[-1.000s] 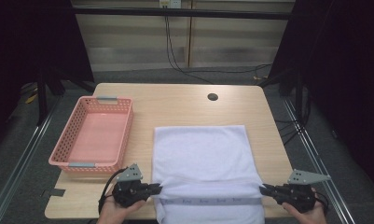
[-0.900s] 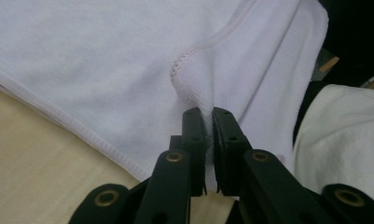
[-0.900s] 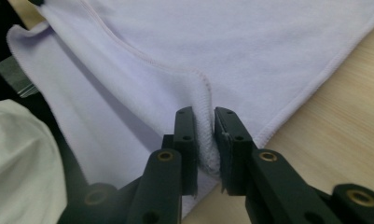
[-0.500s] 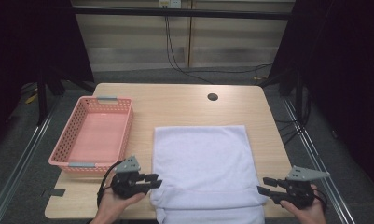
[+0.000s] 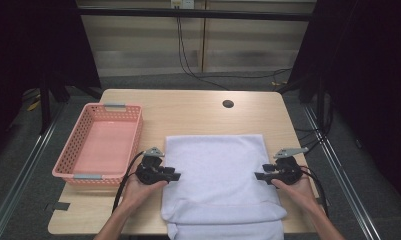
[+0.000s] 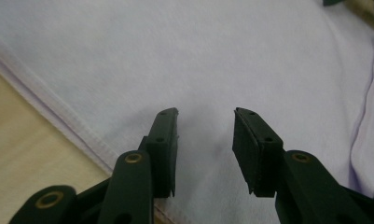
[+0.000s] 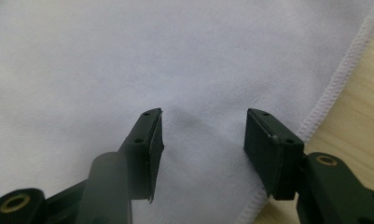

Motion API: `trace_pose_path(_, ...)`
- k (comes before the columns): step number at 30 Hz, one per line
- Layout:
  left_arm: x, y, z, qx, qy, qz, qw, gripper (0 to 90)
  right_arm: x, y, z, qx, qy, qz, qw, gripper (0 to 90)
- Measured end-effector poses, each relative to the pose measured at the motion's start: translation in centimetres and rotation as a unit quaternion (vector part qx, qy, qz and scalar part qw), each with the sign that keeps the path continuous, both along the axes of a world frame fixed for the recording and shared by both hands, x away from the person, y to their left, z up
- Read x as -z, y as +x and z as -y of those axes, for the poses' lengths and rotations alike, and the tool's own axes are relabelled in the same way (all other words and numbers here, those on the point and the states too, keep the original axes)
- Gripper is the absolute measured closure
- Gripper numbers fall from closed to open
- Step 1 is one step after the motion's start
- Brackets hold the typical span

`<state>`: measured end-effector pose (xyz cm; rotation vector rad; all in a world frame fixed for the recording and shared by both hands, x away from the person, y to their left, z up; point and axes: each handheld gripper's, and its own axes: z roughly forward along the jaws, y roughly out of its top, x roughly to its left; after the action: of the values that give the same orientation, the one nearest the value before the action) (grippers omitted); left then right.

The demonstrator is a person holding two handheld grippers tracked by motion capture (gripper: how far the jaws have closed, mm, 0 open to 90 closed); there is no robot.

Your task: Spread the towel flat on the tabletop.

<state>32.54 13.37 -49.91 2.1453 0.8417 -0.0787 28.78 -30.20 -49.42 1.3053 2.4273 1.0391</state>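
Now I am holding my left gripper (image 5: 177, 175) and right gripper (image 5: 258, 176) released, jaws just opening, nothing pinched, over the folded white towel's (image 5: 215, 175) side edges.

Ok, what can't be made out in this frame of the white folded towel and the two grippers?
- White folded towel: near edge cut off by the high view's bottom edge; number of layers unclear.
- Left gripper and right gripper: too small in the high view to tell whether the tips touch cloth.
- Pink plastic basket: near inner wall hidden by its own rim.

High view above table (image 5: 198, 112) looking forward-down, both gripper views close over the shared towel (image 5: 218, 170)
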Motion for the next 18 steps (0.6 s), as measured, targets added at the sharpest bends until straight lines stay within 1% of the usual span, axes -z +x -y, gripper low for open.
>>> trace_pose_path(1, 0.0, -0.3, 0.0, -0.003, 0.004, 0.008, 1.0, 61.1, 0.2, -0.1, -0.2, -0.002, -0.012, 0.007, 0.9999, 49.3)
trace_pose_path(2, 0.0, -0.4, 0.0, -0.006, 0.007, 0.008, 0.9999, 62.7, 0.2, -0.2, -0.3, -0.001, -0.014, 0.009, 0.9999, 49.6)
trace_pose_path(3, 0.0, -0.6, 0.0, -0.008, 0.013, 0.013, 0.9998, 66.2, 0.2, -0.5, -0.4, 0.001, -0.018, 0.009, 0.9998, 52.7)
trace_pose_path(4, 0.0, -0.8, -0.1, -0.007, 0.018, 0.017, 0.9997, 72.0, 0.1, -0.8, -0.4, -0.001, -0.033, 0.013, 0.9994, 57.8)
trace_pose_path(5, 0.2, -0.8, -0.2, -0.006, 0.013, 0.013, 0.9998, 80.6, 0.1, -1.0, -0.3, -0.002, -0.036, 0.014, 0.9992, 64.1)
trace_pose_path(6, 0.2, -0.8, -0.4, -0.009, 0.011, 0.003, 0.9999, 83.7, 0.1, -1.4, -0.2, -0.001, -0.03, 0.014, 0.9995, 68.4)
trace_pose_path(7, 0.2, -0.9, -0.5, -0.01, 0.008, 0.002, 0.9999, 85.5, 0.1, -1.8, 0.0, 0.001, -0.026, 0.013, 0.9996, 71.7)
trace_pose_path(9, 0.1, -1.6, -0.4, -0.003, 0.015, 0.01, 0.9998, 86.8, 0.1, -2.6, 0.1, -0.003, -0.023, 0.01, 0.9997, 74.7)
trace_pose_path(10, 0.1, -2.0, -0.3, 0.006, 0.015, 0.014, 0.9998, 86.9, 0.1, -3.0, 0.0, -0.003, -0.02, 0.008, 0.9998, 75.4)
trace_pose_path(12, 0.1, -2.5, -0.4, 0.014, 0.014, 0.005, 0.9998, 86.9, 0.0, -3.9, 0.2, -0.01, -0.022, 0.005, 0.9997, 76.0)
trace_pose_path(14, 0.2, -3.2, -0.5, 0.022, 0.01, 0.007, 0.9997, 86.9, -0.1, -4.8, 0.3, -0.015, -0.018, -0.002, 0.9997, 76.0)
trace_pose_path(15, 0.2, -3.6, -0.6, 0.023, 0.007, 0.005, 0.9997, 87.0, -0.1, -5.1, 0.3, -0.015, -0.018, -0.003, 0.9997, 75.9)
trace_pose_path(16, 0.2, -3.8, -0.6, 0.023, 0.008, 0.002, 0.9997, 87.0, -0.1, -5.5, 0.4, -0.019, -0.012, -0.007, 0.9997, 75.9)
trace_pose_path(17, 0.1, -4.3, -0.5, 0.025, 0.014, 0.006, 0.9996, 87.0, -0.1, -5.9, 0.4, -0.017, -0.012, -0.009, 0.9997, 75.9)
trace_pose_path(18, -0.1, -4.8, -0.4, 0.028, 0.022, 0.011, 0.9993, 87.0, -0.1, -6.2, 0.6, -0.023, -0.007, -0.015, 0.9996, 76.0)
